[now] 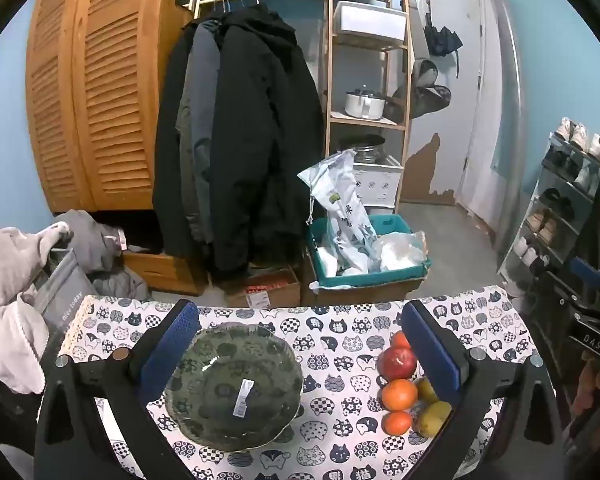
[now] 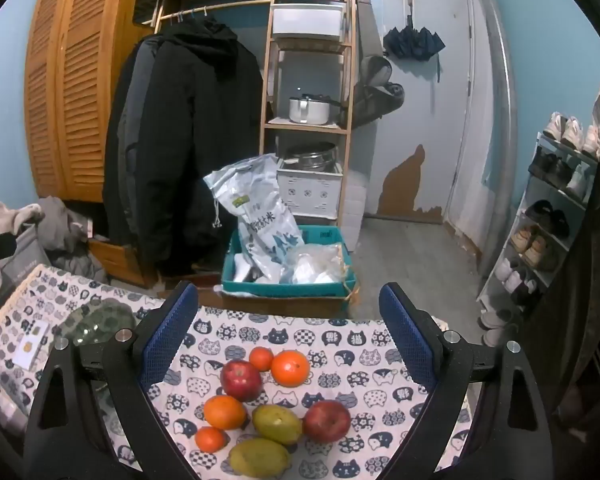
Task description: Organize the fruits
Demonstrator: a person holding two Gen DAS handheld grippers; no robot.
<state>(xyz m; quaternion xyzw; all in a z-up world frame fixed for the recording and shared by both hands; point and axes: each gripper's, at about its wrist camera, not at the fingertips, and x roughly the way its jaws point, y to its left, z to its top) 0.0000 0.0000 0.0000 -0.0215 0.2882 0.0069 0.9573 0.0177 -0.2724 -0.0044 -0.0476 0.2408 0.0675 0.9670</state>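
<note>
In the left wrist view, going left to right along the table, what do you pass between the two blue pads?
Left pad → green patterned bowl bearing a white sticker → bare cat-print tablecloth → the fruit cluster, with a red apple and large orange → right pad.

Left view: rides my left tool point(image 1: 300, 344), tilted down over the counter point(image 1: 332, 344), close above the green bowl point(image 1: 234, 388).
Right view: rides my right tool point(image 2: 288, 332), tilted down, close over the fruit pile point(image 2: 272, 400).
Shared: cat-print counter, fruit, bowl, coats, wooden shelf, teal bin.
</note>
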